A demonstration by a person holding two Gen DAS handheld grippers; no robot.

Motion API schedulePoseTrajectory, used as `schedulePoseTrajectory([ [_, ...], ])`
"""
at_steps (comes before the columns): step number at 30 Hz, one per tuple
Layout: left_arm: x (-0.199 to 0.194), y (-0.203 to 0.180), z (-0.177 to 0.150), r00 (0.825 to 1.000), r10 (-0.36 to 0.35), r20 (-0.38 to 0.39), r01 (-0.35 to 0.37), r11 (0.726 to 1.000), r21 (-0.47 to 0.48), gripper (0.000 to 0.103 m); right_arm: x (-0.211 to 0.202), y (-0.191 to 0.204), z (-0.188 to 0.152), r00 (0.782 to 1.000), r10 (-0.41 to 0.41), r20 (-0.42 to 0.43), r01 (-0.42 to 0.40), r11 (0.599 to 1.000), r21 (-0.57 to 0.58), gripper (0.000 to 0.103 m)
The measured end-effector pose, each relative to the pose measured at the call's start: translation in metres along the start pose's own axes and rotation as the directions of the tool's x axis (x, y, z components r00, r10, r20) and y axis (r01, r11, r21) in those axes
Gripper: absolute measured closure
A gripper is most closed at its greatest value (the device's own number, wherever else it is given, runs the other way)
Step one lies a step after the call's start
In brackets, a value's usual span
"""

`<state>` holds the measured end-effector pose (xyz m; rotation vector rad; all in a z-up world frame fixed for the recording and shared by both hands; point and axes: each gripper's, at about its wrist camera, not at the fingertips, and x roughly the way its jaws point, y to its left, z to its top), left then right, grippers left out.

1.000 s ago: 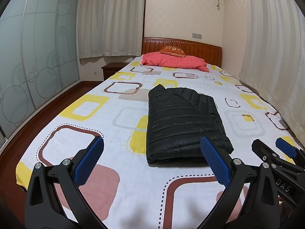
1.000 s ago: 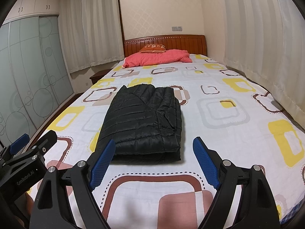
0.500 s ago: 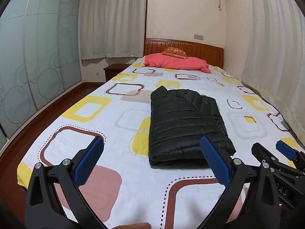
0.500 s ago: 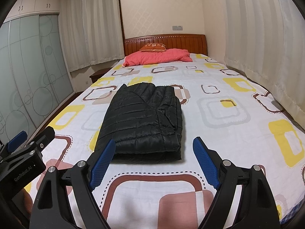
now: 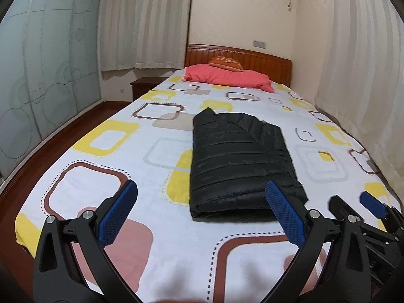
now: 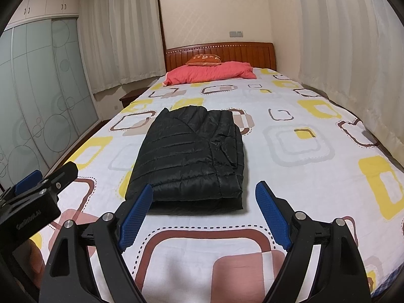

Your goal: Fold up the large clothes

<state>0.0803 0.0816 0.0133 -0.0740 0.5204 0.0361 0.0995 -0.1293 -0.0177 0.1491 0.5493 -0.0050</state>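
The black down jacket [image 5: 240, 161] is seen folded into a compact rectangle in the middle of the bed [image 5: 106, 176], unchanged over the last second, while the left gripper [image 5: 202, 212] and right gripper [image 6: 204, 214] are held wide and empty just short of it, so the fold is judged finished.

In the right wrist view, at about nine o'clock, the left gripper [image 6: 27, 184] bears pale lettering on its black body, too blurred to read. The orange cushion [image 6: 204, 59] at twelve o'clock carries pale characters, likewise illegible.
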Motion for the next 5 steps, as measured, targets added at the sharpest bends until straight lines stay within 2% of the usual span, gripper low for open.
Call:
schedulePoseTrajectory([
  [5,0.031,0.008,-0.003,0.998,0.023,-0.056,-0.024,1.0,-0.016,0.002,0.017,-0.016,-0.002,1.0,-0.01,-0.029,0.011,1.0,0.02,0.021],
])
